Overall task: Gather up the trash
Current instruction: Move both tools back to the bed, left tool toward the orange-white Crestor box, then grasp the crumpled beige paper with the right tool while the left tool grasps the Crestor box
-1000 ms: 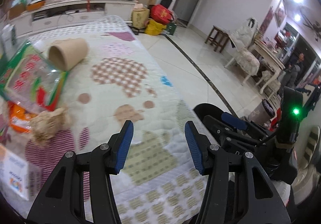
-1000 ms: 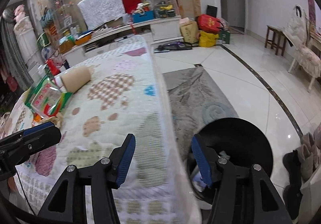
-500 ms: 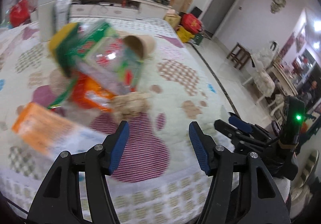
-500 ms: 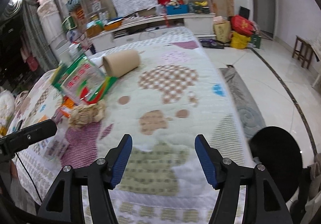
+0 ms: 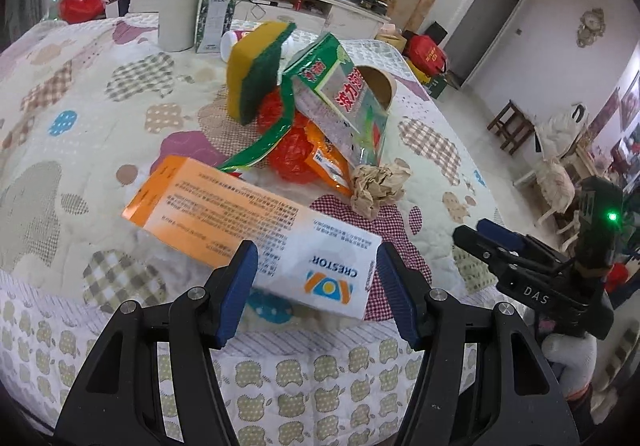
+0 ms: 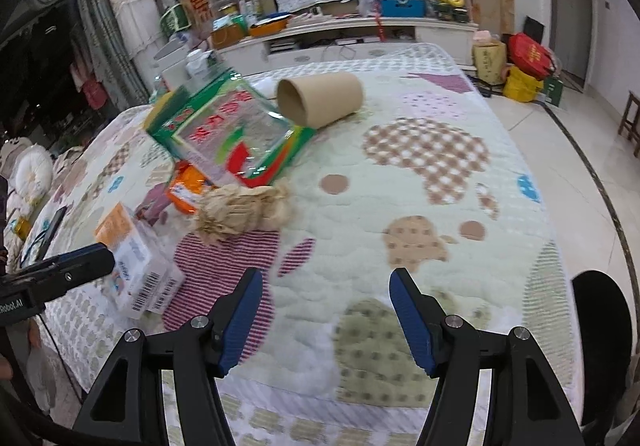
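Observation:
Trash lies on a quilted table cover (image 5: 80, 134). An orange and white carton (image 5: 248, 230) lies nearest; my left gripper (image 5: 314, 286) is open with its fingertips on either side of the carton's white end, not closed on it. Behind are a crumpled paper ball (image 5: 378, 186), an orange wrapper (image 5: 320, 158), a green plastic bag (image 5: 340, 94), a sponge (image 5: 252, 70) and a cardboard tube (image 5: 378, 86). My right gripper (image 6: 326, 310) is open and empty over the cover's near edge, short of the paper ball (image 6: 244, 212); the carton (image 6: 132, 258) and tube (image 6: 320, 98) also show there.
A white cylinder (image 5: 180, 2) and a milk carton (image 5: 216, 10) stand at the far edge of the cover. A black bin (image 6: 604, 330) sits on the floor at the right. The right gripper shows at the right of the left wrist view (image 5: 520, 266).
Both grippers have swung left from the bin and floor side toward the trash pile. The left gripper has come up to the orange and white carton, which now sits between its fingertips.

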Demonstrator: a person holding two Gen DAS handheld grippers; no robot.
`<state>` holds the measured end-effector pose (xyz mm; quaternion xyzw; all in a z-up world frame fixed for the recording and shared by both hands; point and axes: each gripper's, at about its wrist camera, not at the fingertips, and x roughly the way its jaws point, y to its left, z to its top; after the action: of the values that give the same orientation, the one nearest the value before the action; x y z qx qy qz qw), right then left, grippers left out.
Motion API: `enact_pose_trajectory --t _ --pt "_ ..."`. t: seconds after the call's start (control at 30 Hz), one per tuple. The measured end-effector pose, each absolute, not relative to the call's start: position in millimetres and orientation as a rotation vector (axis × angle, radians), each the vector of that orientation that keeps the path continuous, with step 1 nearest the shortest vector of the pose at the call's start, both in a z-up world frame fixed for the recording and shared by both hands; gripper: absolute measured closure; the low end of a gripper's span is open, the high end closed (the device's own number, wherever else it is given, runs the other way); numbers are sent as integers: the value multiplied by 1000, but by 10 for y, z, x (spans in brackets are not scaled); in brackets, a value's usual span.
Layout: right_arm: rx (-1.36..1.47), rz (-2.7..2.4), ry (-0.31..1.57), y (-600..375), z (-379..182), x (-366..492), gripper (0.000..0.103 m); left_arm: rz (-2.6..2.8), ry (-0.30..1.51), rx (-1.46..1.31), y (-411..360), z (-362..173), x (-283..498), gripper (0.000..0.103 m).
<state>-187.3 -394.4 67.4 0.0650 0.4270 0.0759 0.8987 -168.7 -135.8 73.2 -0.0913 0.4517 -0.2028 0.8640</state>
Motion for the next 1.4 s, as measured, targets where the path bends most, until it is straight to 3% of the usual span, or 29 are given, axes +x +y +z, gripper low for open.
enact_pose_trajectory --t 0.53,0.87,1.1,1.2,1.4 --pt "90 292 908 -3277 531 -1420 39 -292 1019 -233 -799 480 -1647 42" --pt "65 520 981 -2741 420 -1766 39 -284 970 -352 -446 658 -1441 42" --pt "108 391 908 -3212 624 -1762 39 -348 953 -272 -714 759 -1477 39" --pt "128 333 895 -3355 654 -1675 26 -368 960 -241 -884 718 -1434 39" --pt "132 295 895 -3397 618 -1429 26 -341 970 -162 -1132 642 -1235 39"
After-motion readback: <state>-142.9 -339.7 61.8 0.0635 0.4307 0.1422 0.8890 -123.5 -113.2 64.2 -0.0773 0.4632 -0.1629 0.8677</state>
